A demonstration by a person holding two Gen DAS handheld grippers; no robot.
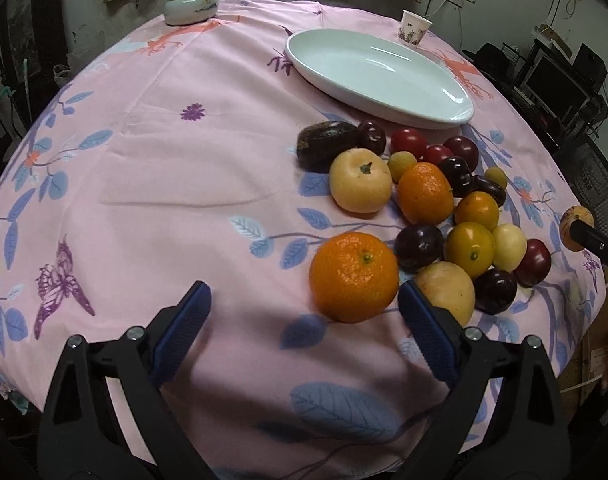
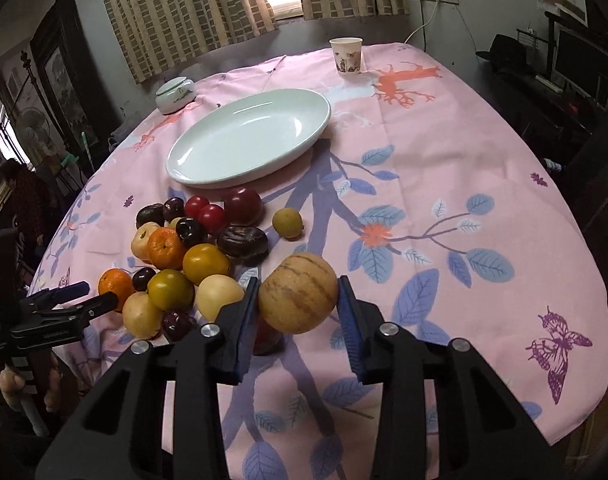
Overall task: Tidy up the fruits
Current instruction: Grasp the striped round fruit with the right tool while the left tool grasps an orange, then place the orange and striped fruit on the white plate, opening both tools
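- Right gripper point(image 2: 298, 294): fingers clamped on the striped tan fruit point(image 2: 298, 293), 1 pad on each flank. Grip sits on the near half of a round, smooth body, so it could squirt forward out of the pads if squeeze or tilt changes during the carry.
- A red fruit point(image 2: 268, 336) sits just under and behind the held one, partly hidden by the left finger. Lifting at an angle may nudge it.
- Left gripper point(image 1: 304, 308): fingers wide, nothing between them. Its right pad is just beside the near orange point(image 1: 354, 277) and close to the pale fruit point(image 1: 446, 294) behind it; contact not clear. A sideways slip there pushes the orange into the fruit pile point(image 1: 444, 200) and sets round fruit rolling.
- The pile is packed tight, fruits touching; closing on 1 likely disturbs its neighbours.
- White oval plate point(image 2: 183, 164): empty, beyond the pile, likely drop target. Shallow rim, so a fruit released high could roll out.
- Room: bare pink tablecloth point(image 1: 163, 160) to the left of the pile and to the right of the plate. The table's near edge is close below both grippers. Paper cup point(image 2: 346, 56) and lidded jar point(image 2: 175, 95) are well apart at the far side.
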